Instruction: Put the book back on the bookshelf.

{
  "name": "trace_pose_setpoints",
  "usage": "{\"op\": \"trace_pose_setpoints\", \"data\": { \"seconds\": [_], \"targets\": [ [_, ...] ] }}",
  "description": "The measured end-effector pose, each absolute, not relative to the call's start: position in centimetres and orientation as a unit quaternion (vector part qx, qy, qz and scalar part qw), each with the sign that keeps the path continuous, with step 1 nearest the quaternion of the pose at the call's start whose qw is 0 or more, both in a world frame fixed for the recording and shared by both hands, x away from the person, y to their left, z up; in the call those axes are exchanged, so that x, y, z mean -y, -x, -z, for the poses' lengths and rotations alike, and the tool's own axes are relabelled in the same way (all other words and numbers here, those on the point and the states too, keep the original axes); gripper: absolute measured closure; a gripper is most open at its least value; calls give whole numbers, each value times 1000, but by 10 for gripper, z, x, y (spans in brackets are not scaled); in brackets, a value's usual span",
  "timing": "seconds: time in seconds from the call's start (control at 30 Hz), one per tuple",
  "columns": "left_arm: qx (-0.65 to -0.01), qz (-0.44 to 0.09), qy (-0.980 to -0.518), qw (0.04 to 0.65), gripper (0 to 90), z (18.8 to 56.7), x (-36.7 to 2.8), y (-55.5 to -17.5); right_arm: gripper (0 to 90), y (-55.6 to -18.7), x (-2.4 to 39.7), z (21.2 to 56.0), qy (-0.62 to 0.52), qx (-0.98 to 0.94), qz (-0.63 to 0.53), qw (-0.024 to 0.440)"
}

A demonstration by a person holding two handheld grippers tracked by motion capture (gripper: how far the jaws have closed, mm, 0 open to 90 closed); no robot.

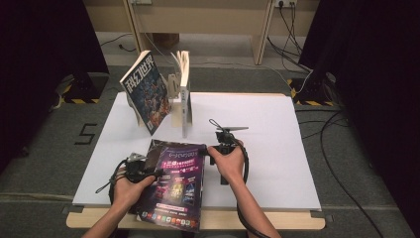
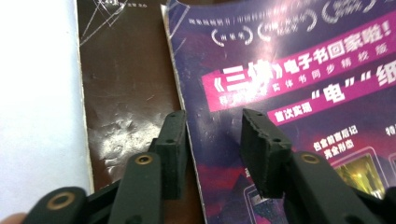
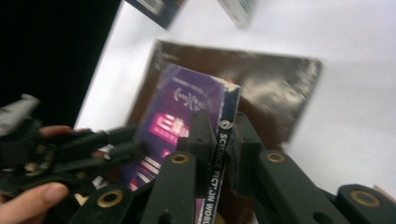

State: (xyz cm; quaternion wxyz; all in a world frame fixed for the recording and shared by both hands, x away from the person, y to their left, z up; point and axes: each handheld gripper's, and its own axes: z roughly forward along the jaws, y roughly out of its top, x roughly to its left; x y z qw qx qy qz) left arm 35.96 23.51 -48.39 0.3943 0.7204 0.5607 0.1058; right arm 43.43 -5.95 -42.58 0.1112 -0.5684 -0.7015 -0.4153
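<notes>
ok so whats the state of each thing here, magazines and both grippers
purple magazine: front edge raised off the table, held at both side edges
dark magazine: flat on the table under the purple one
leaning magazine: tilted against the stand
upright magazine: standing on edge, pages slightly fanned
left gripper: jaws straddle the purple magazine's edge, not pressing
right gripper: jaws shut on the purple magazine's spine
table: white sheet lying flat

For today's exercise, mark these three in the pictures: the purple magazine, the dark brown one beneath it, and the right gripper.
purple magazine point(image 1: 179, 176), high view, cover centre.
dark brown magazine point(image 2: 126, 88), left gripper view, bare cover.
right gripper point(image 3: 223, 140), right gripper view, between fingertips at the spine.
</notes>
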Motion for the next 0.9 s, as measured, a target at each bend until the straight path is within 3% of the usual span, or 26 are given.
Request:
{"op": "trace_pose_setpoints", "data": {
  "seconds": [0.53,0.9],
  "targets": [
    [-525,-145,-706,453,465,436,-233,-355,845,-420,37,364,534,694,482,-25],
    [-512,-146,-706,466,418,425,-228,-352,845,-413,17,347,517,695,494,-70]
  ]
}}
